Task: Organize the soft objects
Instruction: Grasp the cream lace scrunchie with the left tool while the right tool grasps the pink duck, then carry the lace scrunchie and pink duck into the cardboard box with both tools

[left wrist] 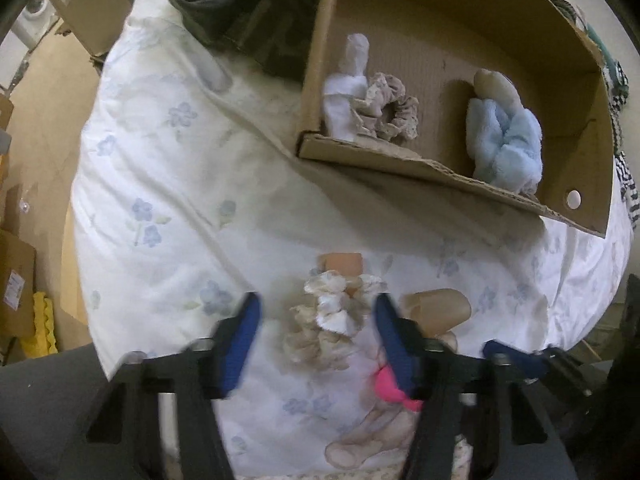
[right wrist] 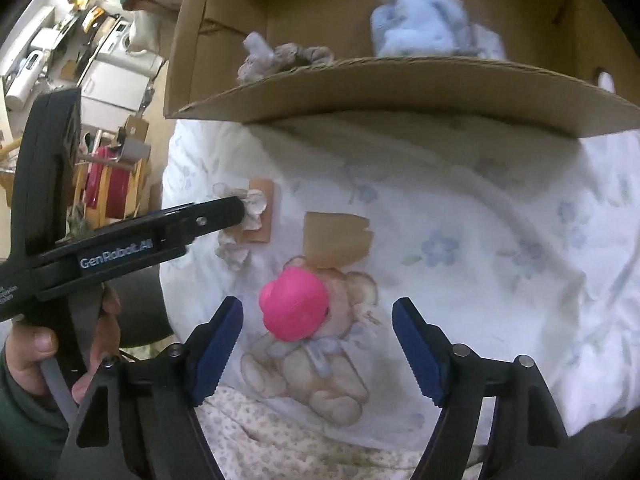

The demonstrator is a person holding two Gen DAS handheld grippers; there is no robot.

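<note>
A cream and white scrunchie (left wrist: 328,320) lies on the floral bed cover, between the open fingers of my left gripper (left wrist: 316,312). In the right wrist view the left gripper (right wrist: 240,210) reaches it from the left, at the scrunchie (right wrist: 250,216). A pink soft toy (right wrist: 294,304) lies on the cover between the open fingers of my right gripper (right wrist: 318,316); it also shows in the left wrist view (left wrist: 390,386). The cardboard box (left wrist: 400,156) holds a white cloth (left wrist: 346,92), a beige scrunchie (left wrist: 390,110) and a light blue plush (left wrist: 506,144).
Two tan sponge pieces (right wrist: 336,240) (right wrist: 262,216) lie on the cover near the scrunchie. A dark bag (left wrist: 240,12) sits beyond the box's left side. The bed's edge (left wrist: 86,280) drops to a floor with cardboard boxes on the left.
</note>
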